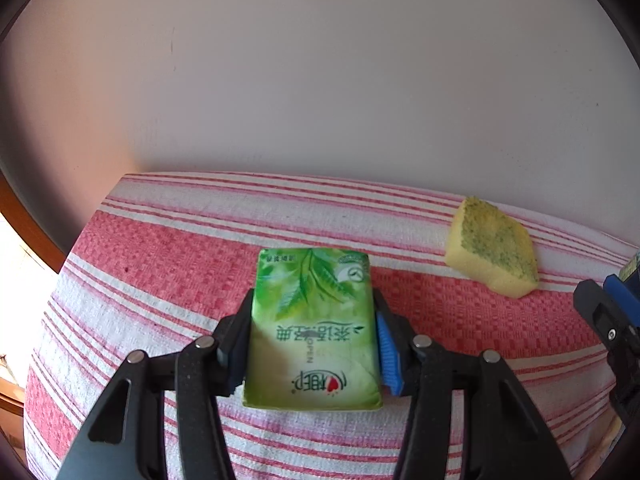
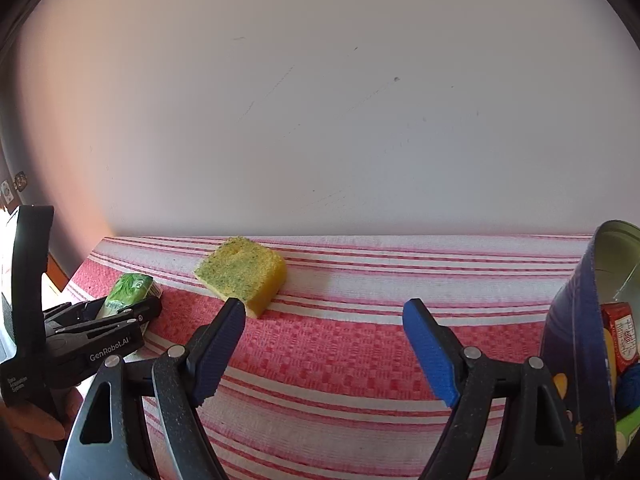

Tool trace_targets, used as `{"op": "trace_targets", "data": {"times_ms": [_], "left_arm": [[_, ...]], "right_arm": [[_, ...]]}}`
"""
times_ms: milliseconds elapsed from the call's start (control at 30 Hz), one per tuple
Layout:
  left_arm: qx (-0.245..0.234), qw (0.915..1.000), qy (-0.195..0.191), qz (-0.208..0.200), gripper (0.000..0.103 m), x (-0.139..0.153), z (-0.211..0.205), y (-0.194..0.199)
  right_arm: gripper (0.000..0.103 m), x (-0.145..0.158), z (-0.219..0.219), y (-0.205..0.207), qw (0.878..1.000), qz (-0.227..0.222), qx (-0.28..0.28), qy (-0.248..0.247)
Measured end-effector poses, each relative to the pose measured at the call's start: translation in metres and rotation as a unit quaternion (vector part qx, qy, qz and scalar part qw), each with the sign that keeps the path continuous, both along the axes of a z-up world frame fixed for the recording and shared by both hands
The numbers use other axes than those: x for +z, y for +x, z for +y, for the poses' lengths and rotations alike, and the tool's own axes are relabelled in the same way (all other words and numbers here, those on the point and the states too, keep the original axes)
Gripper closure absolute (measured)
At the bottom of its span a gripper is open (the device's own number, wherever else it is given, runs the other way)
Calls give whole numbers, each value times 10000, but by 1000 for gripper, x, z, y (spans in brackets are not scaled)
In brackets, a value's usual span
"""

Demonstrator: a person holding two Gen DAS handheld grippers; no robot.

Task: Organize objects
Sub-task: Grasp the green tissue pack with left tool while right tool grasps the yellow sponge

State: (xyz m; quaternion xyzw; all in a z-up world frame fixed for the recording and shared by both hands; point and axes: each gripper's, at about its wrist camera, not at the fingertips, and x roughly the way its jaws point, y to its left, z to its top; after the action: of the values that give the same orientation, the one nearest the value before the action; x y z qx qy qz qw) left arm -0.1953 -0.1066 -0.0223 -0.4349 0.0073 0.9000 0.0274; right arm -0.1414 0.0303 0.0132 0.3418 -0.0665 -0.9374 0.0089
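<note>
The left gripper [image 1: 312,344] is clamping a green, leaf-printed soft pack of tissues [image 1: 314,328] across its narrow width, the black pad on one side and the blue ribbed pad on the other both pressing into the plastic wrap, so the pack is sitting squarely between them with its printed face turned up toward the camera. From the right wrist view the same pack [image 2: 130,292] is appearing edge-on in that gripper [image 2: 132,304], at the near left corner of the red-and-white striped woven cloth [image 1: 168,264] that is covering the work surface; whether its underside is clear of the cloth or resting on it is hard to tell. Gripping the short sides probably makes sense because the pack is soft and would buckle if squeezed along its length. The right gripper [image 2: 324,344] is standing wide apart with nothing between its blue pads, pointing down toward the cloth, with the yellow rectangular sponge with a green scouring face [image 2: 242,276] lying ahead and slightly left of it, close to its left fingertip but seemingly not touched. At the right edge a dark blue round tin [image 2: 576,320] is tilting open toward the camera, already holding a red packet and other small items, which suggests it is the collecting place. The tissue pack is likely heading there, and the sponge is looking like the right gripper's next target.
</note>
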Motion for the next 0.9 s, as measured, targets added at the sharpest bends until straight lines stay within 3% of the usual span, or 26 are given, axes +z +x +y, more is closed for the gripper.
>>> {"op": "trace_targets", "data": {"times_ms": [167, 333, 433, 667, 900], "left_arm": [[390, 9992, 22, -1, 51, 2, -11, 1], [426, 9991, 4, -2, 51, 3, -7, 4], [433, 9991, 29, -2, 50, 5, -6, 6], [489, 9988, 12, -1, 50, 8, 0, 12], [584, 9983, 6, -3, 50, 12, 6, 14]], "right_arm": [[20, -4, -21, -23, 9998, -156, -33, -148], [20, -13, -42, -55, 9989, -431, -29, -187], [20, -22, -44, -71, 9958, -690, -45, -593], [16, -23, -63, -85, 9964, -837, -91, -135], [20, -22, -59, -83, 9964, -833, -131, -113]]}}
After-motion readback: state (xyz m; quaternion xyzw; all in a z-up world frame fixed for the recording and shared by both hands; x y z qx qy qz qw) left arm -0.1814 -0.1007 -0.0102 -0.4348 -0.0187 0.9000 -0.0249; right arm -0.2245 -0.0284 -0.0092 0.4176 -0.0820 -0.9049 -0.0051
